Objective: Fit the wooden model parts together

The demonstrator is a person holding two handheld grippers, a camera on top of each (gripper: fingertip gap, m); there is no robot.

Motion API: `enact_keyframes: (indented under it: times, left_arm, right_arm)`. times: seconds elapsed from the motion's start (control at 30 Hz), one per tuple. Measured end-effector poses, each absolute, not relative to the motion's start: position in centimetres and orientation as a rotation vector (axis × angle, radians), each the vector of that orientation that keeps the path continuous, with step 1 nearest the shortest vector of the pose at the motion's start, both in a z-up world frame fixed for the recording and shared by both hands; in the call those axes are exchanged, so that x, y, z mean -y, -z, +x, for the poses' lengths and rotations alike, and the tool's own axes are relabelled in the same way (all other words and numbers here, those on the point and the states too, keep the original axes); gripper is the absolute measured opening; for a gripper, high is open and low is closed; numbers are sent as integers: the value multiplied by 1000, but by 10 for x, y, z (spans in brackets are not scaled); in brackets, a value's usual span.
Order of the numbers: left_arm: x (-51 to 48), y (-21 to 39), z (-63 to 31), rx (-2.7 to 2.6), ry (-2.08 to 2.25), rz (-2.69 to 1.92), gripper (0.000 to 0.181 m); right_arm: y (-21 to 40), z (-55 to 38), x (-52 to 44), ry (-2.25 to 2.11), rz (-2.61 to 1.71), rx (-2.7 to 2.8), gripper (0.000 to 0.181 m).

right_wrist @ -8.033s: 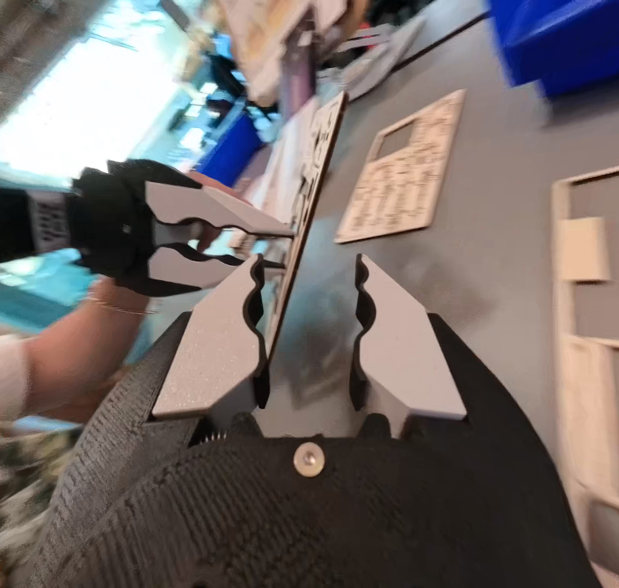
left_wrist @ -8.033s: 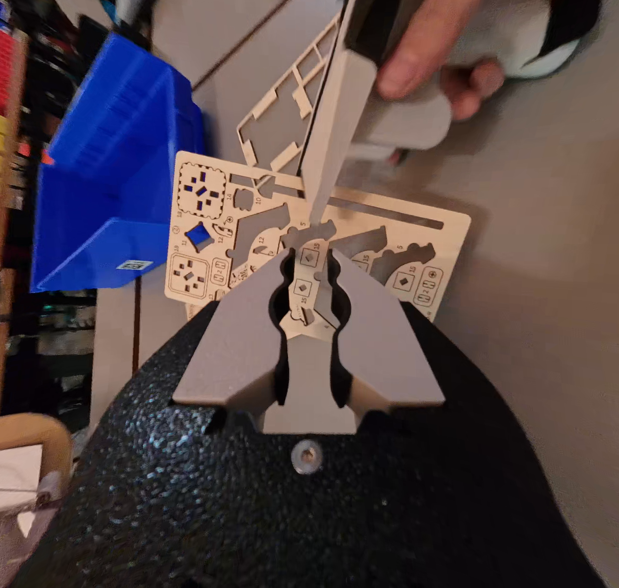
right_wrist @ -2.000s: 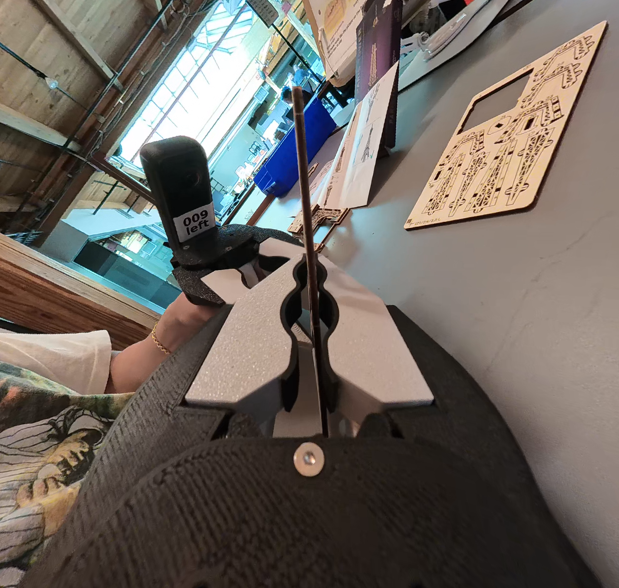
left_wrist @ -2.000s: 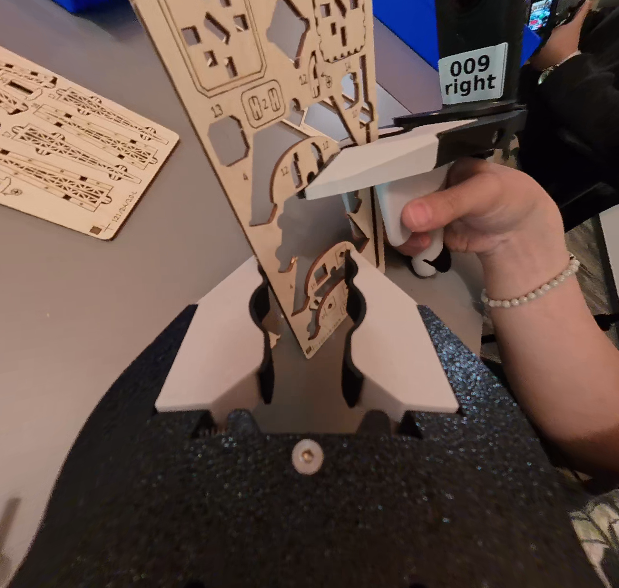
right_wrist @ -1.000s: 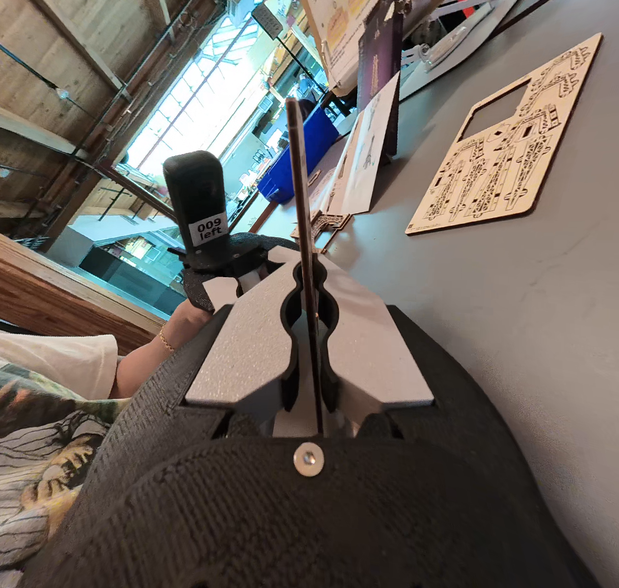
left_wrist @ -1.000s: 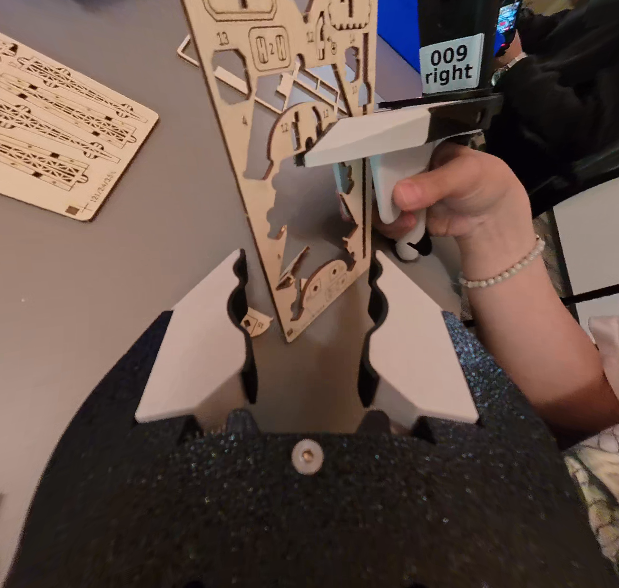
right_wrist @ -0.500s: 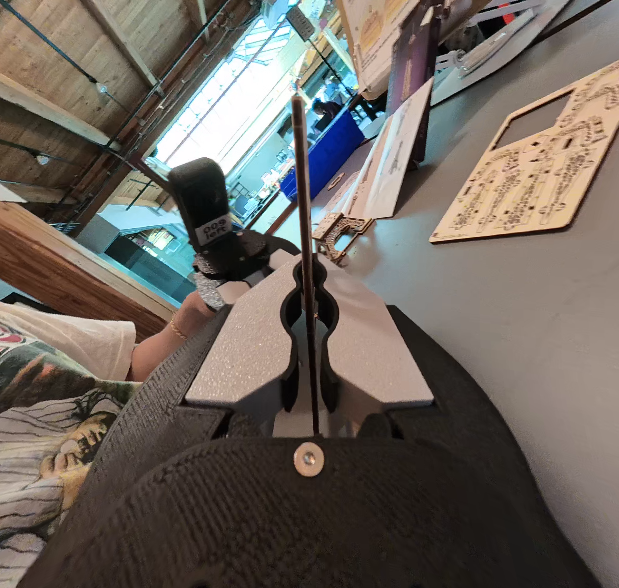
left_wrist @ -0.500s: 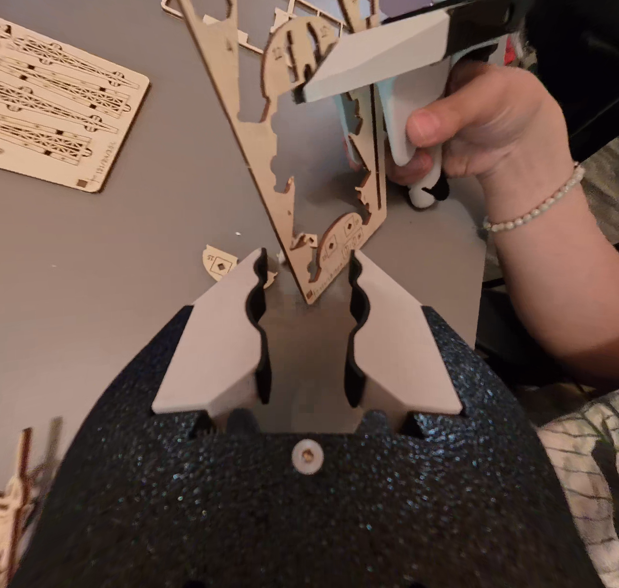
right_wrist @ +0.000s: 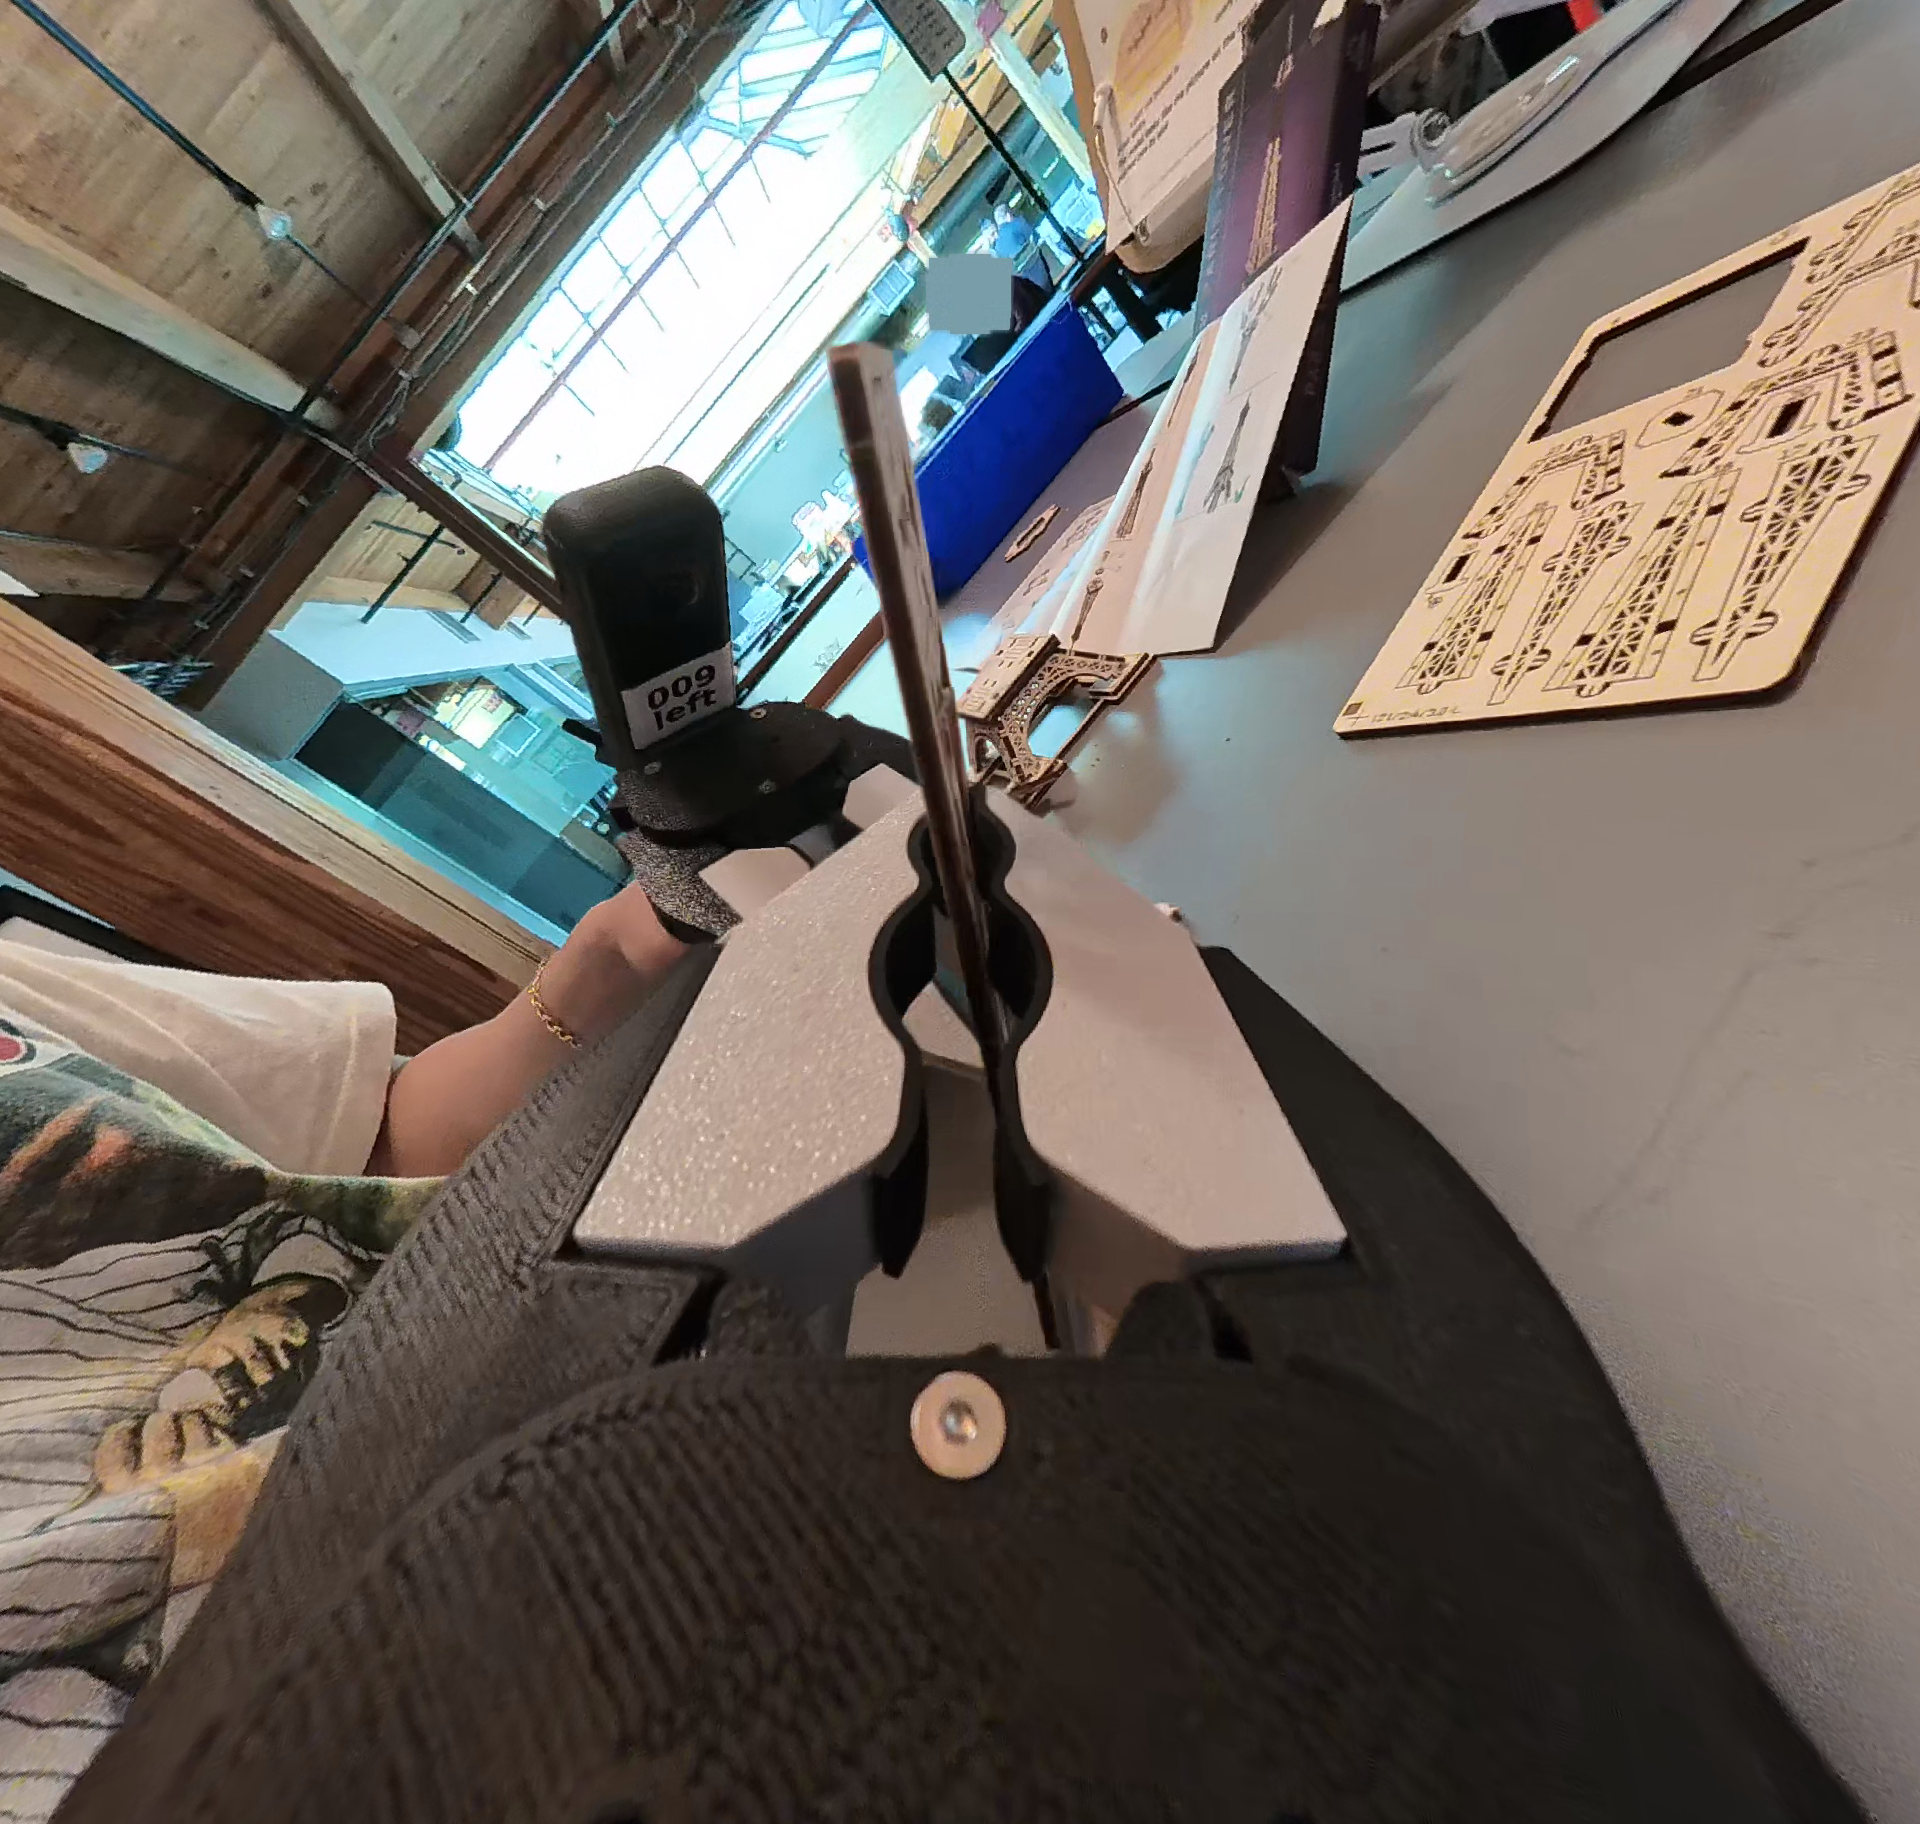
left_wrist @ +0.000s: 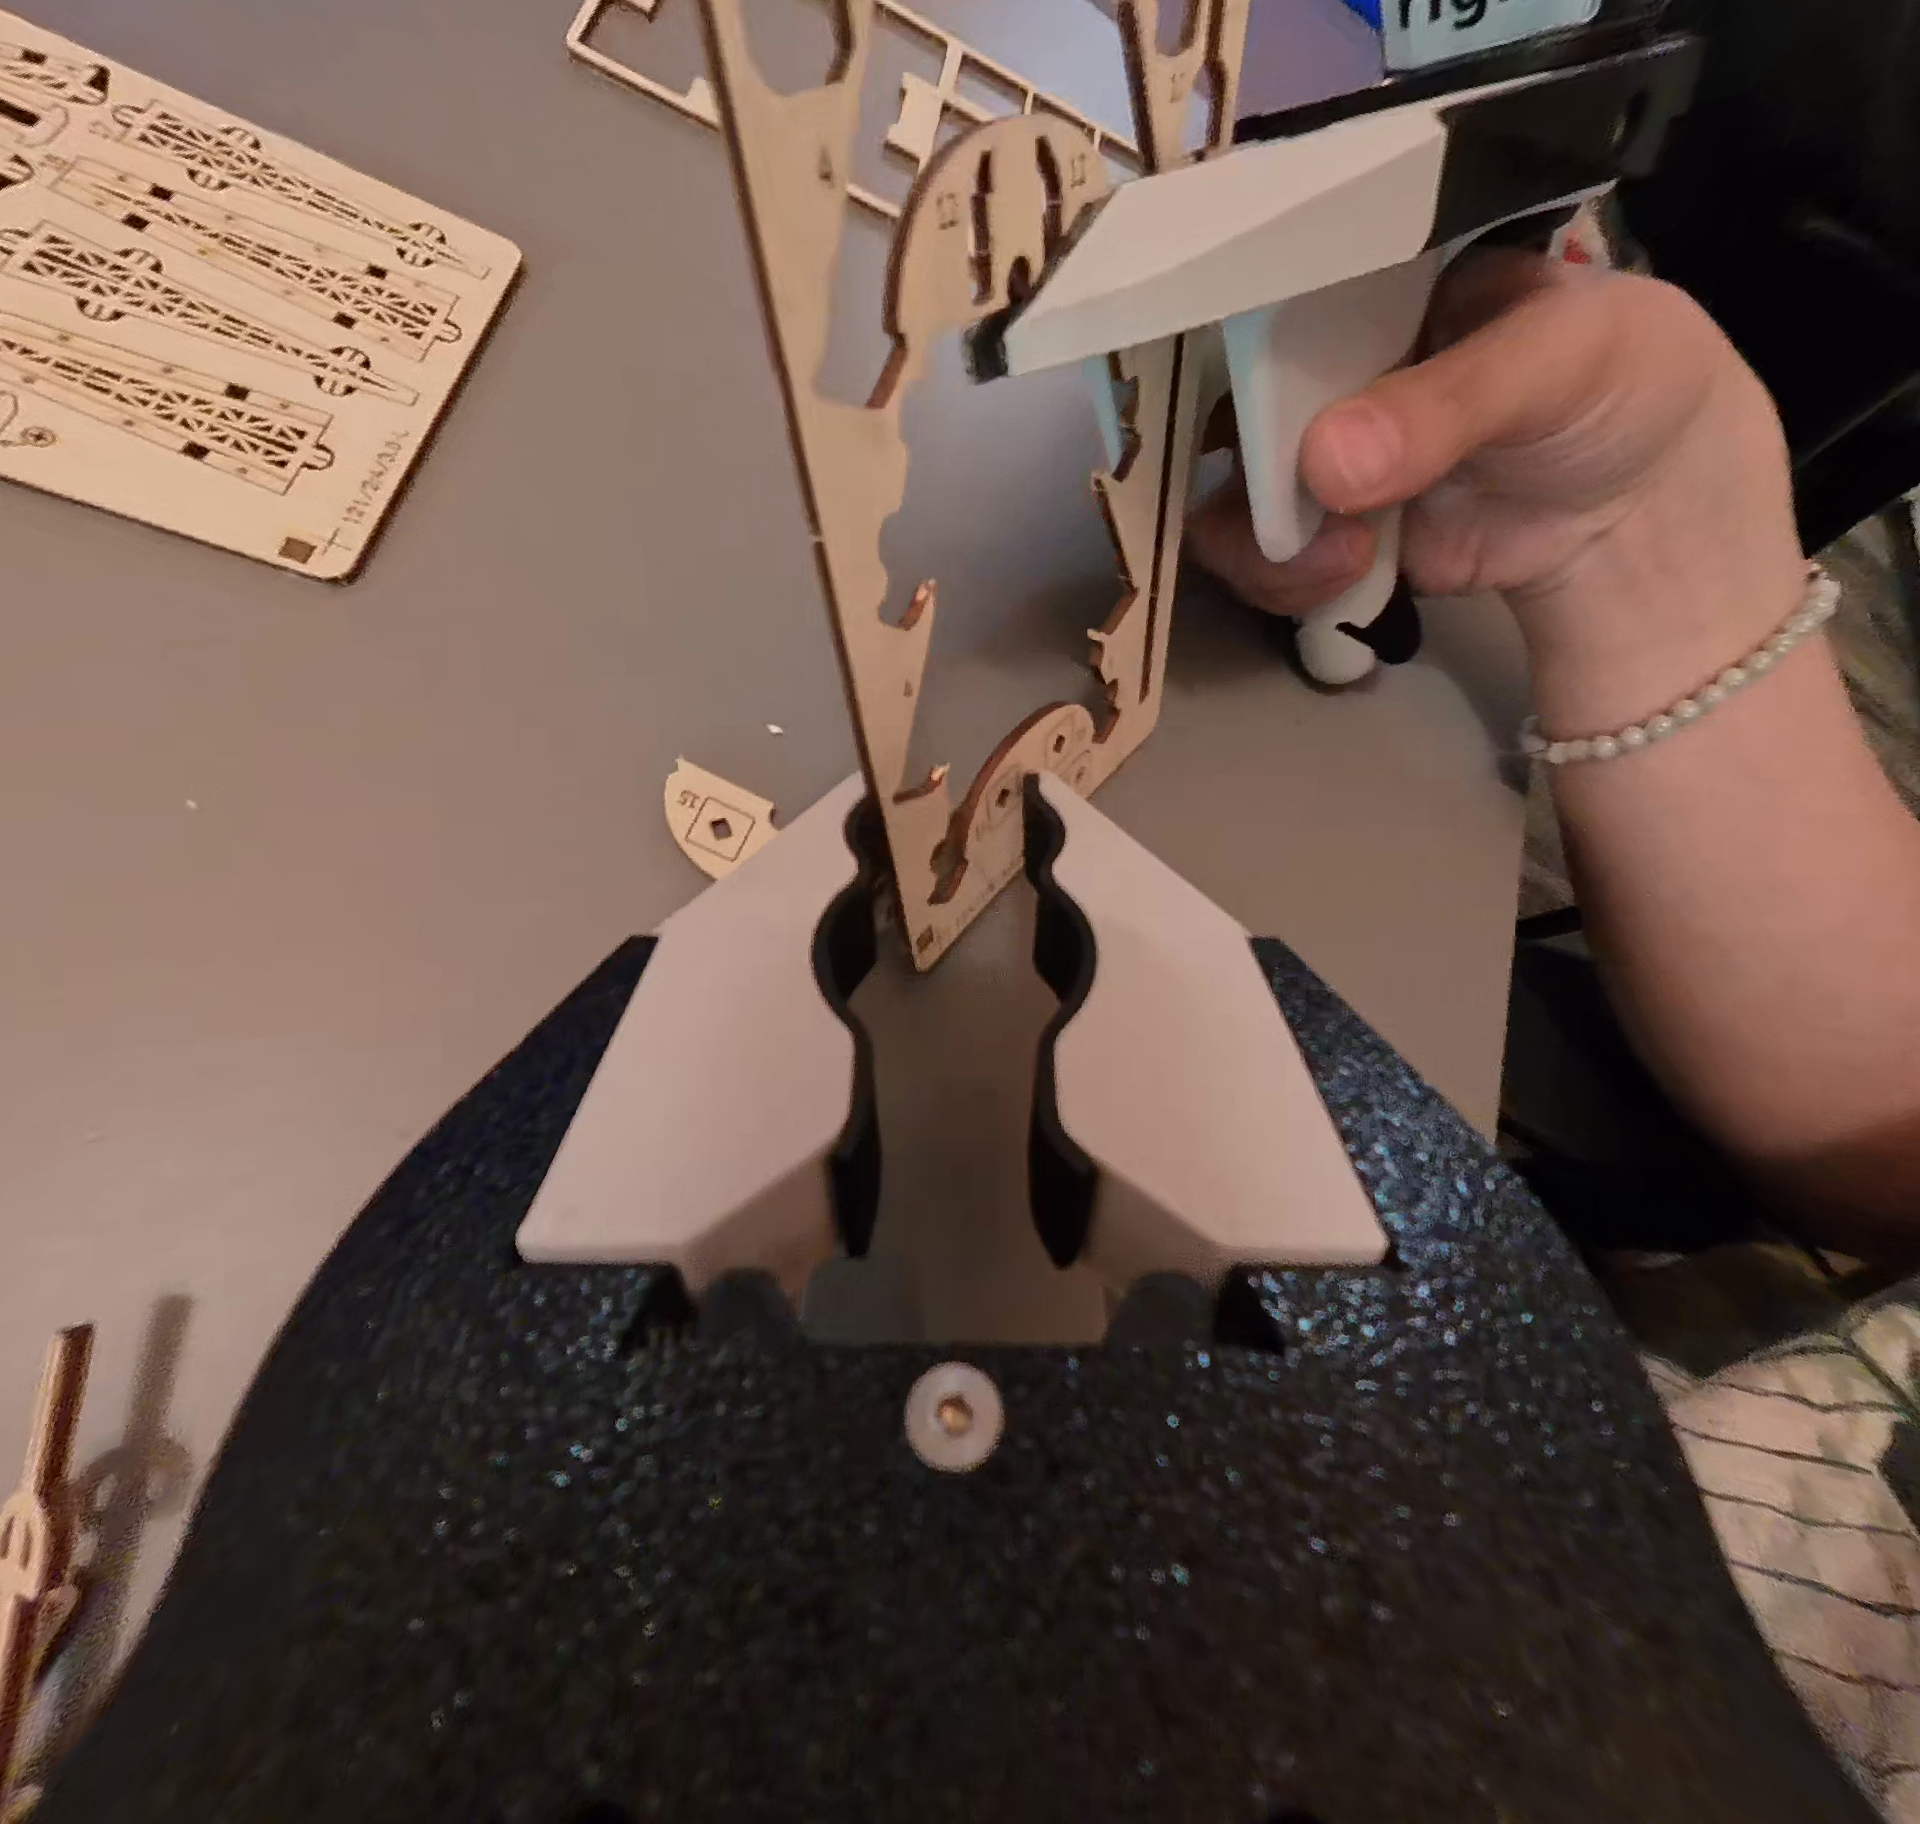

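Observation:
A thin wooden parts sheet (left_wrist: 997,247) with several cut-out holes stands upright over the grey table (left_wrist: 416,839). My right gripper (right_wrist: 961,824) is shut on it and sees it edge-on (right_wrist: 894,548). In the left wrist view the right gripper (left_wrist: 987,356) clamps the sheet's middle from the right. My left gripper (left_wrist: 945,803) has closed in on the sheet's lower corner, where an arched part (left_wrist: 997,787) still sits, and both fingers touch it. A small loose wooden part (left_wrist: 717,824) lies on the table just left of my left fingers.
A full parts sheet (left_wrist: 208,299) lies flat at the left and also shows in the right wrist view (right_wrist: 1662,527). An emptied frame (left_wrist: 665,29) lies behind. A partly built tower piece (right_wrist: 1039,704), a booklet (right_wrist: 1195,527) and a blue bin (right_wrist: 997,444) stand farther off. The table edge (left_wrist: 1496,943) is near on the right.
My left gripper opened wide and a small part dropped onto the table. The left fingers have since narrowed onto the sheet's lower corner. The right gripper kept its hold and tilted the sheet slightly.

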State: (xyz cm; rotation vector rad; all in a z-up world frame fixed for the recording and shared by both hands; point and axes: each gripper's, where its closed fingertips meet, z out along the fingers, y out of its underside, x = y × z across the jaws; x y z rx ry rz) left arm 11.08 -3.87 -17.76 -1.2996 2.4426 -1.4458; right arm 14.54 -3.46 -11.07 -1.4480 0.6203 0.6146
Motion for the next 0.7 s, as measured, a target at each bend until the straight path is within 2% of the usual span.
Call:
enact_keyframes:
  times: [0.47,0.7]
  left_arm:
    - [35,176,110,-2455,1473,-1292,27]
    - [26,180,114,-2448,1402,-1292,20]
  right_arm:
    - [115,149,35,-602,-1463,-655,0]
    - [118,148,33,-601,-1480,-661,0]
